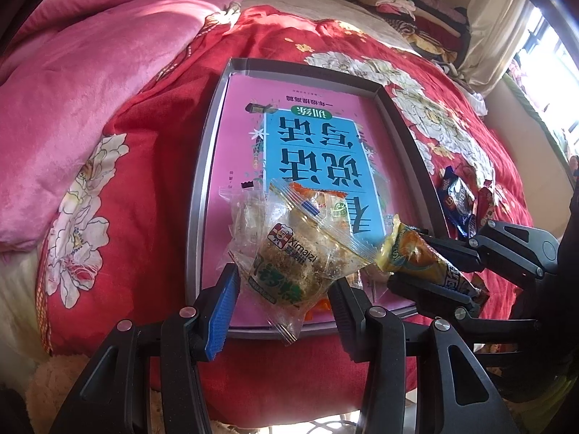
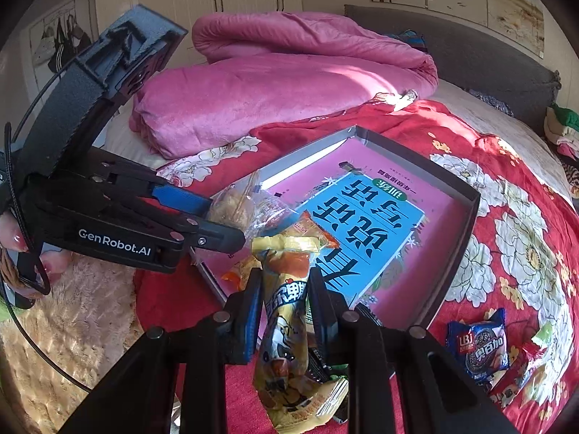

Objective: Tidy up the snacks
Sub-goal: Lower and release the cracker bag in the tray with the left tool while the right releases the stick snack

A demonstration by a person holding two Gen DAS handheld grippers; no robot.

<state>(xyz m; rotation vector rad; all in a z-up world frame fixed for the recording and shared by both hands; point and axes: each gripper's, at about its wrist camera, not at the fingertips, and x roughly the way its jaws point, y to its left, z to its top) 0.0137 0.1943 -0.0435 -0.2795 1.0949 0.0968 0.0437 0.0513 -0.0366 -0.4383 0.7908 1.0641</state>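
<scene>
A shallow grey box (image 1: 202,188) with a pink and blue book cover inside lies on the red floral bedspread; it also shows in the right wrist view (image 2: 470,209). My left gripper (image 1: 286,285) is shut on a clear Ximaizi snack packet (image 1: 293,253) over the box's near end; the left gripper also shows in the right wrist view (image 2: 224,224). My right gripper (image 2: 284,293) is shut on a yellow snack packet (image 2: 289,325) at the box's near corner. The yellow snack packet (image 1: 416,256) also shows in the left wrist view. An orange packet (image 2: 311,231) lies in the box.
A blue biscuit packet (image 2: 481,343) and a red packet (image 2: 524,365) lie on the bedspread right of the box. A folded pink quilt (image 2: 282,83) lies behind the box. Stacked clothes (image 1: 398,0) sit at the bed's far end.
</scene>
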